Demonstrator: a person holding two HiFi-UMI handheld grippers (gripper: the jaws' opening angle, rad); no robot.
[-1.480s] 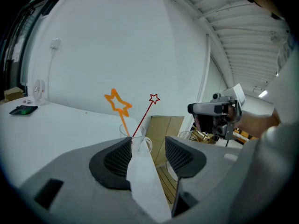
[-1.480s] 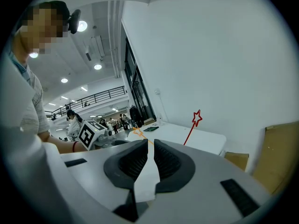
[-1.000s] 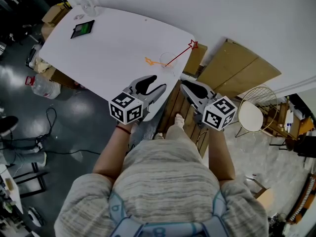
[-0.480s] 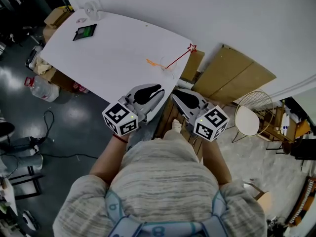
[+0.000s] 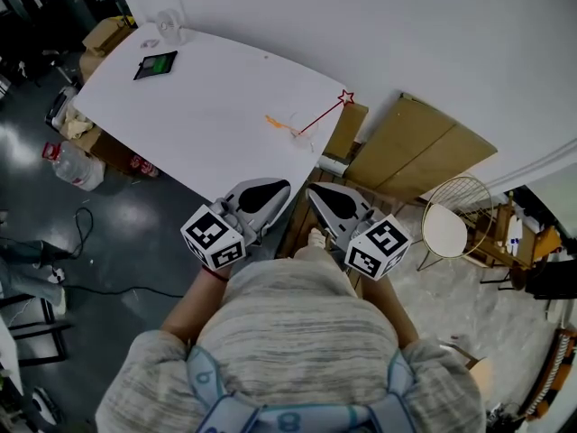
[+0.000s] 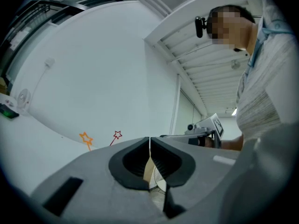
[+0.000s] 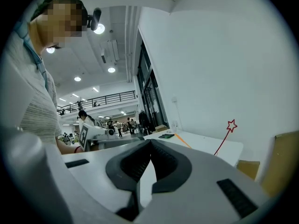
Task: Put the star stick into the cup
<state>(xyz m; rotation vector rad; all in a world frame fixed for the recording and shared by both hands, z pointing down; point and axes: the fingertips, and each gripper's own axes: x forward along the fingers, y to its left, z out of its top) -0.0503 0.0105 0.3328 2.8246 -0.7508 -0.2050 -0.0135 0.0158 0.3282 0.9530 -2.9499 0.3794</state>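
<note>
A red star stick (image 5: pixel 323 115) leans up from the near right corner of the white table (image 5: pixel 207 106), its star (image 5: pixel 345 97) past the edge. Its foot seems to stand in a faint clear cup (image 5: pixel 302 134). An orange star stick (image 5: pixel 276 122) lies beside it. Both grippers hang off the table's near edge, close to my body and apart from the sticks. My left gripper (image 5: pixel 285 186) (image 6: pixel 149 143) is shut with nothing in it, and so is my right gripper (image 5: pixel 311 190) (image 7: pixel 150 145). The red star (image 6: pixel 117 135) (image 7: pixel 231 125) shows far off in both gripper views.
A dark tablet with a green screen (image 5: pixel 155 64) and a clear glass object (image 5: pixel 168 23) sit at the table's far left. Flat cardboard sheets (image 5: pixel 424 152) lean on the wall at right, a wire chair (image 5: pixel 451 224) stands beyond them. Boxes (image 5: pixel 108 34) and a water jug (image 5: pixel 70 165) lie left of the table.
Both grippers have drawn back from the table toward my body. The left jaws have come together from wide open. The sticks and cup have not moved.
</note>
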